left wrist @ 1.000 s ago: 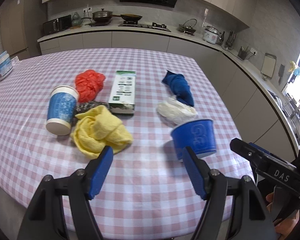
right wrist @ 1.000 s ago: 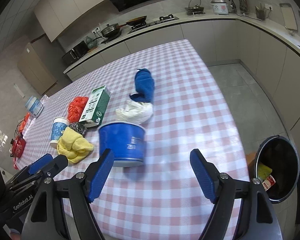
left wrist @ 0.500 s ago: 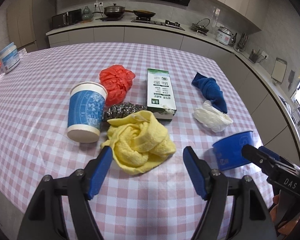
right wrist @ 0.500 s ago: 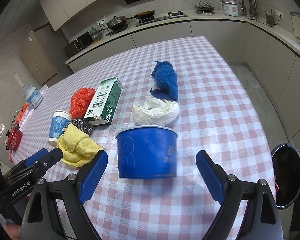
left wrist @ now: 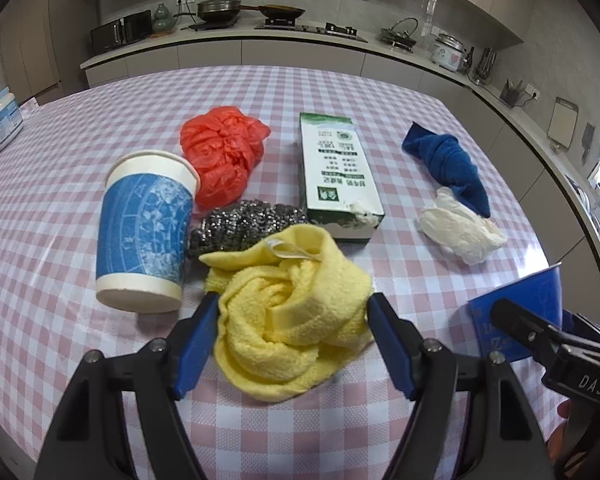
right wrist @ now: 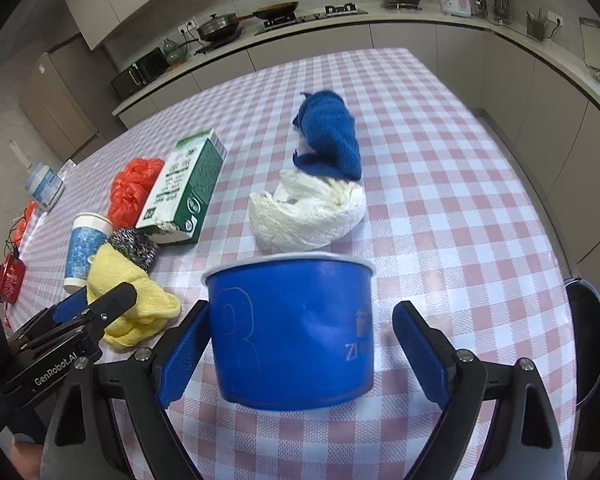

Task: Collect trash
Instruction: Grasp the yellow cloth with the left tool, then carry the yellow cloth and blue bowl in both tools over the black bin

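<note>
My left gripper (left wrist: pixel 292 336) is open with its blue pads on either side of a crumpled yellow cloth (left wrist: pixel 296 312) on the checkered table. My right gripper (right wrist: pixel 300 348) is open around a blue paper bowl (right wrist: pixel 292 328); the left pad is at the bowl's wall, the right pad stands apart from it. Other items lie on the table: a blue-and-white paper cup (left wrist: pixel 144 232), a red plastic bag (left wrist: pixel 220 156), a steel scourer (left wrist: pixel 244 224), a green-and-white carton (left wrist: pixel 338 176), white crumpled paper (left wrist: pixel 460 228) and a blue cloth (left wrist: pixel 448 164).
A black trash bin (right wrist: pixel 592 332) stands on the floor past the table's right edge. A white tub (left wrist: pixel 0 120) sits at the table's far left. The kitchen counter (left wrist: pixel 300 36) runs behind the table. The table's front edge is close under both grippers.
My left gripper moved left and forward from the blue bowl to the yellow cloth, which now sits between its pads. My right gripper moved forward until the blue bowl sits between its pads.
</note>
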Demonstrator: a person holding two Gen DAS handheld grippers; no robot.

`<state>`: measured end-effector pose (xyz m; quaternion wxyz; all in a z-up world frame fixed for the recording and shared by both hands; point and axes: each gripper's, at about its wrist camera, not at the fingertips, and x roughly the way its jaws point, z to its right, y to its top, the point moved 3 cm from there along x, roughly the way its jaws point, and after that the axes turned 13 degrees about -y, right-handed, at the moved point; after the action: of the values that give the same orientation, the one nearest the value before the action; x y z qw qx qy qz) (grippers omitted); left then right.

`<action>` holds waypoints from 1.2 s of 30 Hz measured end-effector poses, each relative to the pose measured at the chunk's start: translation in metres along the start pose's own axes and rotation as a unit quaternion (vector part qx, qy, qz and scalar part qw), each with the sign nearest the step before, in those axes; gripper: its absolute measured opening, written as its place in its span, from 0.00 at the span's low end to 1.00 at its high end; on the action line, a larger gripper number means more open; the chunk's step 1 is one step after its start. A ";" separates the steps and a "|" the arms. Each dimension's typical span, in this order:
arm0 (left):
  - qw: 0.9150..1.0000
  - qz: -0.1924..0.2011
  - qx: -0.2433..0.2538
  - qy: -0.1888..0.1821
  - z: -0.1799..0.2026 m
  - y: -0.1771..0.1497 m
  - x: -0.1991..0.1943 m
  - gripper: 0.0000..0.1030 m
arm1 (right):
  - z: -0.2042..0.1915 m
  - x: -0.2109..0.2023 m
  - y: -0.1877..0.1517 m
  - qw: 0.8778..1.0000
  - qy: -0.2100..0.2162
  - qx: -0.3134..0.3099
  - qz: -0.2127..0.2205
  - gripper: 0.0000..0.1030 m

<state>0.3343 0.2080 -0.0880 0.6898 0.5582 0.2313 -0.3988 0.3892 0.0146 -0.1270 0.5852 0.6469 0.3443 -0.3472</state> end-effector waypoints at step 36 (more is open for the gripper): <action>0.996 0.035 0.020 -0.074 0.091 -0.017 -0.041 0.34 | 0.064 -0.049 -0.012 0.998 0.028 0.024 0.045 0.75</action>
<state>0.2851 0.1325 -0.0421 0.7074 0.5485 0.1515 -0.4193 0.3507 -0.0504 -0.0963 0.5749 0.6851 0.3222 -0.3103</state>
